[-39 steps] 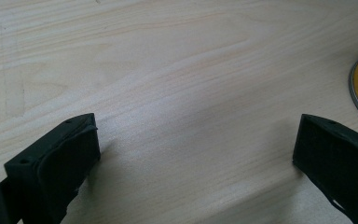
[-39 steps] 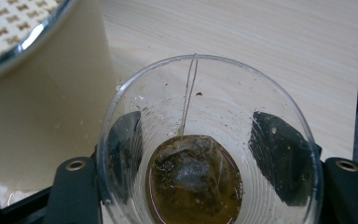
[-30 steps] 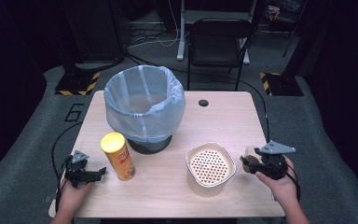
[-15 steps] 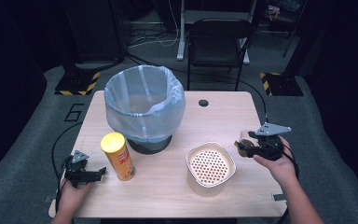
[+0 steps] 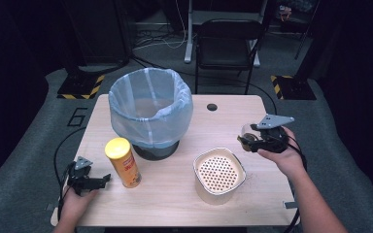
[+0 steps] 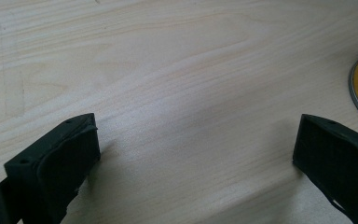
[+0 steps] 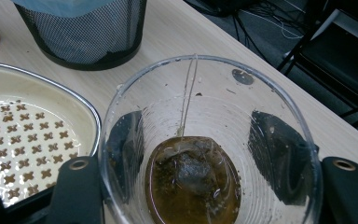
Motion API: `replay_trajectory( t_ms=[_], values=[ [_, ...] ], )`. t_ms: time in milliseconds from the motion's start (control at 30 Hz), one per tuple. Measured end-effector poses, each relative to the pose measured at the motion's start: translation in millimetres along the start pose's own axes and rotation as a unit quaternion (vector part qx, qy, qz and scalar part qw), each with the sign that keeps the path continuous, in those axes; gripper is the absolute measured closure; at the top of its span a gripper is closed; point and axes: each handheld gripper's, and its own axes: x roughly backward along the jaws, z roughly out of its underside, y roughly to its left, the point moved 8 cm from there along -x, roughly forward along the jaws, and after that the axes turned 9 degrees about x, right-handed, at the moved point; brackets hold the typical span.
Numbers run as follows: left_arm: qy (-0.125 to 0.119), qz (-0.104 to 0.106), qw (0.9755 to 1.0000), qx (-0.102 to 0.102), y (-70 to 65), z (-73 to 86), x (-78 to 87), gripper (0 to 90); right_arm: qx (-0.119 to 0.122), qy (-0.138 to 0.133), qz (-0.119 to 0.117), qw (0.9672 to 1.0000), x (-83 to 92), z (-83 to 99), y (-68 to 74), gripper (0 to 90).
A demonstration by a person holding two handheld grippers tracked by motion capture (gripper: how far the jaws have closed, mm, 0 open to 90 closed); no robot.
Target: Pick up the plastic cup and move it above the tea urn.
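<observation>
1. We see the right gripper clamped on a clear plastic cup, its jaws pressing the cup's walls, lifted above the table beside the perforated strainer bowl.
2. A used tea bag sits in brown liquid at the cup's bottom.
3. The left gripper rests wide open and empty near the yellow can.
4. We judge the step as carrying; next, tip the cup over the strainer or the lined bin without spilling.
</observation>
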Motion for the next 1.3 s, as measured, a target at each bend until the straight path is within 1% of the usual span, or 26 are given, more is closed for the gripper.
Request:
replay_trajectory(
  t_ms=[100,133,200,267,300,433,500,533,633,733,800,833,933,967,1033,1067,1100,1133,1200,1233,1300],
  values=[
    [0.000,0.000,1.0000,-0.001,0.1,-0.1,-0.1,0.3,-0.001,-0.006,-0.006,1.0000,-2.2,-4.6,1.5,35.7],
    [0.000,0.000,1.0000,-0.001,0.0,-0.1,-0.1,0.2,0.001,-0.011,-0.007,0.9999,-3.0,-6.2,1.6,35.7],
    [0.000,0.000,1.0000,-0.001,0.1,-0.1,0.0,0.3,0.005,-0.012,-0.013,0.9998,-3.9,-8.3,2.9,35.7],
    [0.000,0.000,1.0000,-0.001,0.1,-0.1,0.0,0.3,0.011,-0.013,-0.011,0.9998,-4.6,-11.2,4.2,35.7],
    [0.000,0.000,1.0000,-0.001,0.1,-0.1,0.0,0.3,0.015,-0.014,-0.009,0.9997,-4.7,-12.6,4.5,35.7],
    [0.000,0.000,1.0000,-0.001,0.1,-0.1,0.0,0.3,0.052,-0.022,-0.007,0.9984,-1.7,-24.2,9.1,35.9],
    [0.000,0.000,1.0000,-0.001,0.1,-0.1,0.0,0.3,0.078,-0.033,-0.007,0.9964,1.0,-31.2,12.2,35.9],
    [0.000,0.000,1.0000,-0.001,0.1,-0.1,-0.1,0.3,0.082,-0.036,-0.008,0.9959,1.7,-33.7,14.5,35.9],
    [0.000,0.000,1.0000,-0.002,0.1,-0.1,0.0,0.3,0.110,-0.045,-0.006,0.9929,4.1,-41.8,20.8,35.9],
    [0.000,0.000,1.0000,-0.002,0.2,-0.1,-0.1,0.3,0.135,-0.047,-0.002,0.9897,5.0,-46.9,25.9,35.9],
    [0.000,0.000,1.0000,-0.002,0.1,-0.1,0.0,0.3,0.156,-0.047,0.010,0.9865,4.8,-49.7,27.9,35.9],
    [0.000,0.000,1.0000,-0.002,0.1,-0.1,-0.1,0.3,0.163,-0.047,0.011,0.9855,4.5,-50.1,28.5,35.9],
    [0.000,0.000,1.0000,-0.002,0.1,-0.1,-0.1,0.3,0.174,-0.045,0.018,0.9835,3.7,-51.3,29.2,35.9],
    [0.000,0.000,1.0000,-0.002,0.1,-0.1,-0.1,0.3,0.173,-0.045,0.017,0.9837,3.4,-51.4,30.0,36.0],
    [0.000,0.000,1.0000,-0.002,0.1,-0.1,-0.1,0.3,0.176,-0.047,0.020,0.9830,3.2,-52.2,30.6,36.0],
    [0.000,0.000,1.0000,-0.002,0.2,-0.1,-0.1,0.3,0.182,-0.048,0.020,0.9820,3.1,-52.4,31.2,36.0],
    [0.000,0.000,1.0000,-0.001,0.1,-0.1,-0.1,0.2,0.182,-0.048,0.021,0.9820,2.8,-52.4,31.8,36.0],
    [0.000,0.000,1.0000,-0.002,0.2,-0.1,-0.1,0.3,0.187,-0.049,0.022,0.9809,2.7,-52.6,32.0,36.0],
    [0.000,0.000,1.0000,-0.002,0.1,-0.1,-0.1,0.3,0.190,-0.050,0.022,0.9802,2.5,-52.8,32.4,36.0],
    [0.000,0.000,1.0000,-0.002,0.2,-0.1,-0.1,0.3,0.195,-0.050,0.024,0.9793,2.6,-53.1,32.1,36.0],
    [0.000,0.000,1.0000,-0.002,0.1,-0.1,-0.1,0.3,0.197,-0.051,0.024,0.9789,2.5,-53.2,33.0,36.0]
  ],
)
